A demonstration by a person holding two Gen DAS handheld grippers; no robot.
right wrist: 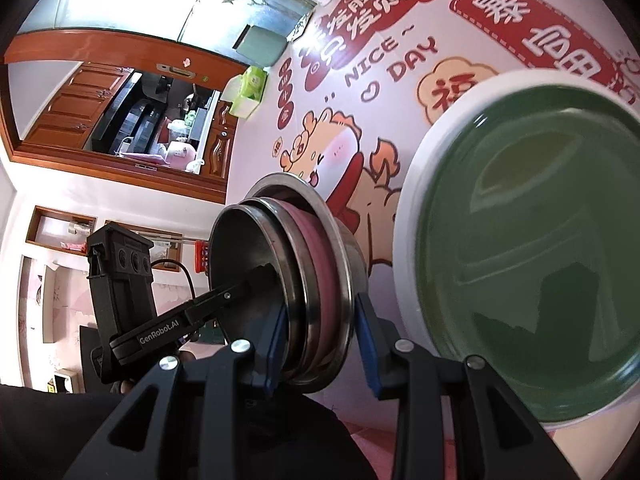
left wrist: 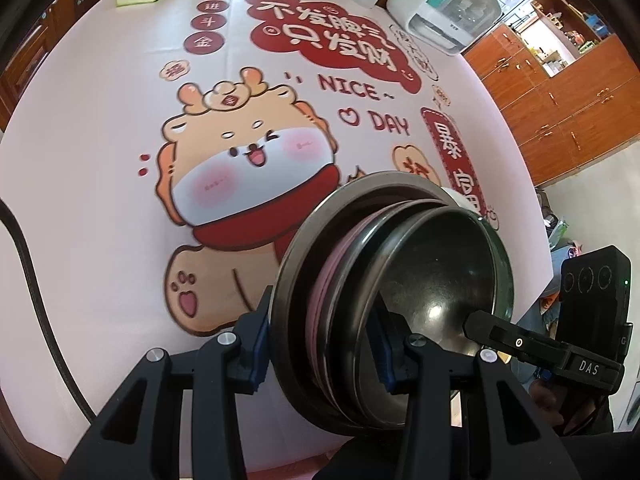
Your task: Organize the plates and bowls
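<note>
While both tools pinch the same nested stack of bowls (left wrist: 384, 288) from opposite sides, the whole pile is up on its edge above the printed tablecloth (left wrist: 100, 128), and this is the nervy bit! The left gripper (left wrist: 320, 350) is clenched across the rims at 6 o'clock in its own view, blue pads either side of the steel outer bowl (left wrist: 296, 264) and the pink bowl (left wrist: 326, 280) tucked inside it. The right gripper (right wrist: 322, 344) grasps the same stack, one pad against the inner rim, the other on the outer wall (it reaches in from 3 o'clock in the left camera). Inside sits a darker steel inner bowl (left wrist: 440, 264), shiny and smooth.

Off at 3 o'clock in the right camera lies a green plate (right wrist: 532, 248) with a white rim, apparently flat on the table and close to the stack; whether they touch I cannot tell.

The risk, as I judge it: tilted like this, the loose inner bowls could slide out if either grip eases, and polished steel offers little friction. Uneven pulls from the two hands could twist the stack free, dropping it onto that plate.
</note>
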